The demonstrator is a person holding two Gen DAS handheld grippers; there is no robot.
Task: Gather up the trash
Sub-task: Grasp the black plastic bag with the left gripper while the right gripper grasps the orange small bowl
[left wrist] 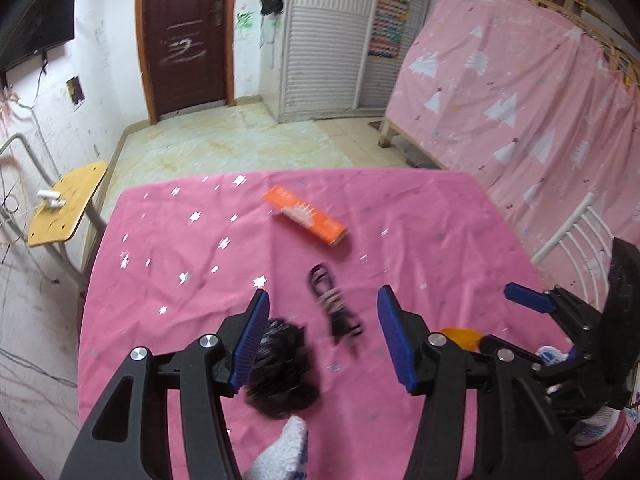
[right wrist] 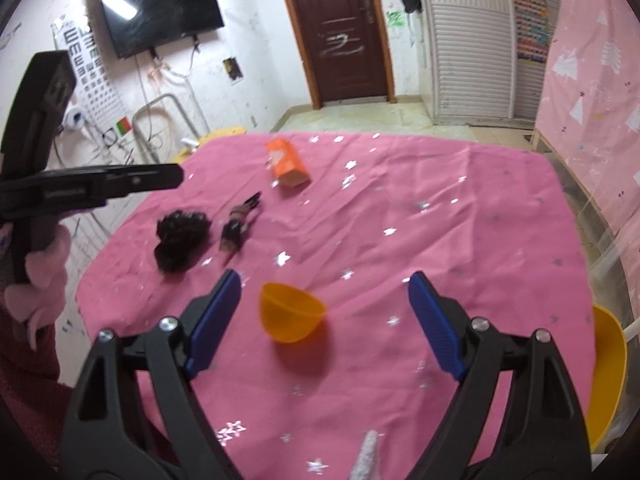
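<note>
Hanging over the pink star-print cloth point(left wrist: 168, 240) that covers the surface, the left gripper point(left wrist: 320, 336) has its jaws spread, with nothing pinched between the blue pads point(left wrist: 250, 344). In the left wrist view a coiled black cable point(left wrist: 334, 306) lies on the cloth in the gap between the jaws, apart from both pads. A dark crumpled wad point(left wrist: 280, 368) sits just beside the left pad at about 7 o'clock from the cable, partly hidden behind that pad. An orange carton point(left wrist: 304, 220) lies flat farther off, at about 11 o'clock from the cable.

The right gripper point(right wrist: 324, 320) also stands with its jaws spread wide and empty. In the right wrist view an orange bowl point(right wrist: 290, 312), tipped on its side, rests on the cloth between the pads, nearer the left one, touching neither. From the bowl, the wad point(right wrist: 180, 236) lies at about 10 o'clock, the cable point(right wrist: 240, 224) at about 11 o'clock and the carton point(right wrist: 288, 164) at 12 o'clock near the far edge. The left gripper's black frame point(right wrist: 92, 184) shows at the 9 o'clock side of that view, held by a hand in a pink fuzzy sleeve point(right wrist: 36, 276). A yellow chair back point(right wrist: 608, 376) stands at the cloth's 4 o'clock edge.
</note>
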